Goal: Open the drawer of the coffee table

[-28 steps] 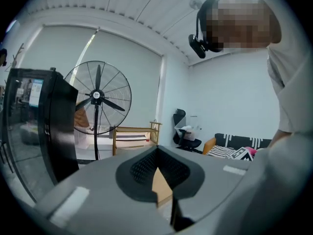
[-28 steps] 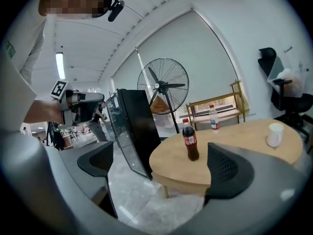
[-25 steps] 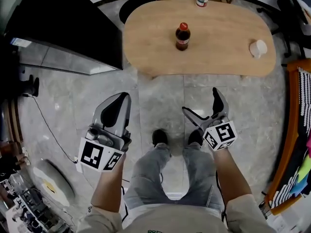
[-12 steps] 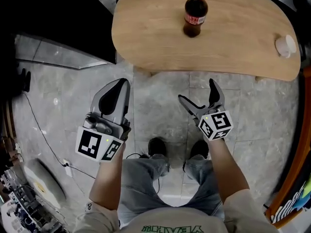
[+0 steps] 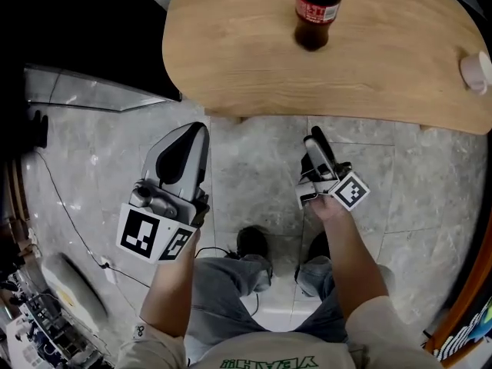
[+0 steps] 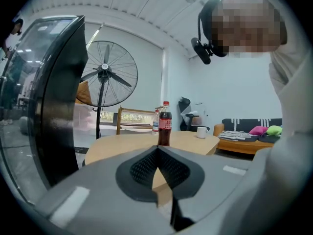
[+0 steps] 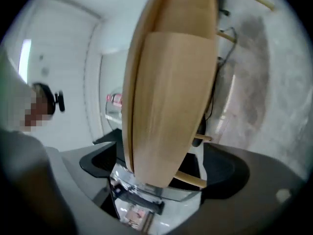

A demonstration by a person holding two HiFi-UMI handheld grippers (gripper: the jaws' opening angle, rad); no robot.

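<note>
The coffee table [image 5: 254, 60] has an oval light-wood top and fills the top of the head view. Its drawer is hidden under the top there. In the right gripper view a pale wood drawer front [image 7: 171, 106] shows under the table edge, turned sideways. My right gripper [image 5: 314, 138] is rolled on its side just short of the table's near edge. Its jaws [image 7: 166, 166] have just been closing slightly but stand wide apart, gripping nothing. My left gripper [image 5: 200, 129] hangs to the left, shut and empty, its pads meeting at the tip [image 6: 156, 149].
A cola bottle [image 5: 317, 10] stands on the table [image 6: 122, 143], and a white mug [image 5: 478, 71] sits at its right end. A dark cabinet [image 5: 84, 37] stands to the left. Shoes [image 5: 252, 242] and a cable [image 5: 69, 214] are on the tiled floor. A standing fan [image 6: 105, 75] is behind.
Both grippers have sunk lower and the table has come nearer. The right gripper has rolled onto its side, its jaws a little less spread. The left gripper keeps its pose.
</note>
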